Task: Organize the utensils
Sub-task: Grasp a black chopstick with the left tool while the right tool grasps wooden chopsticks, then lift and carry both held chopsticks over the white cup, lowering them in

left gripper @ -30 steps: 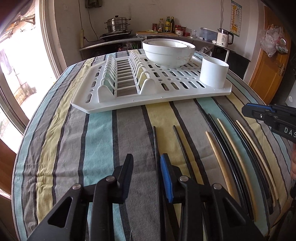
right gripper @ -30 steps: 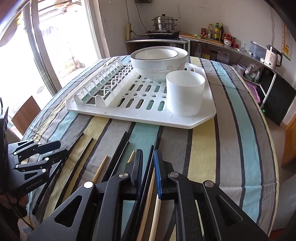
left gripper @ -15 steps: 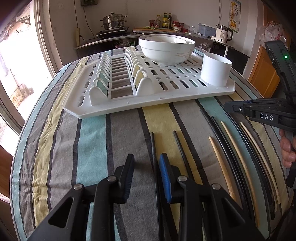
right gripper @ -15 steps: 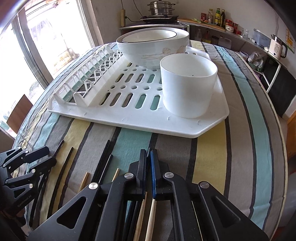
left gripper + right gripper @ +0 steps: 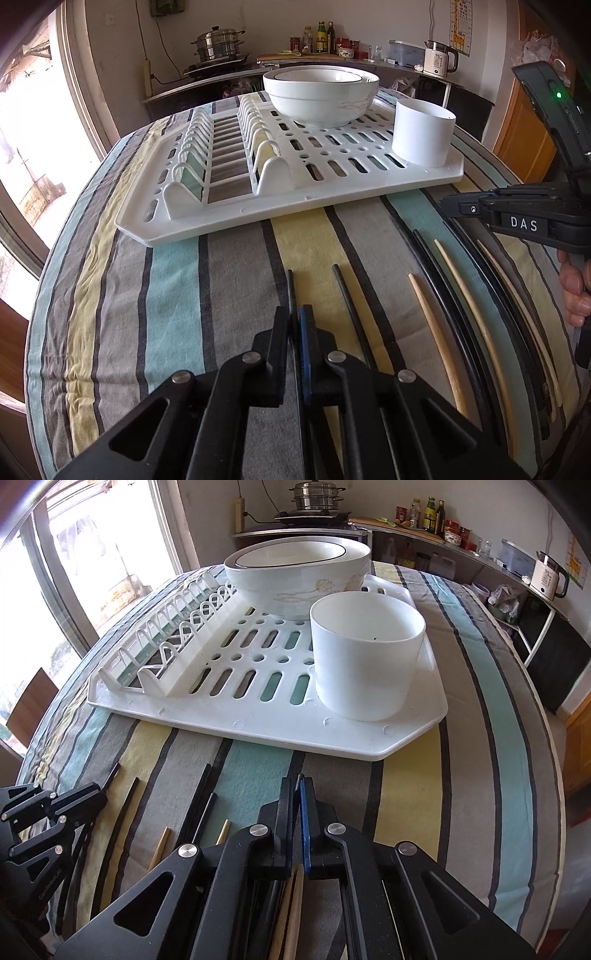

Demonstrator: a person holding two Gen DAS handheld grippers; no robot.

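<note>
My left gripper (image 5: 294, 317) is clamped on a thin black chopstick (image 5: 290, 286) lying near the front edge of the striped tablecloth (image 5: 177, 295); my right gripper (image 5: 296, 794) is pinched on another black chopstick (image 5: 297, 780), its tip poking out between the pads. Each grip is narrow, so a stick could swivel or slip on lifting and miss the white plastic cup (image 5: 365, 668) at the white drying rack's (image 5: 258, 731) right corner. A second ago both jaws stood apart.

Chopsticks (image 5: 436, 332) in a row before the rack (image 5: 258, 218); on it, bowl (image 5: 321, 96) behind cup (image 5: 423, 136).
</note>
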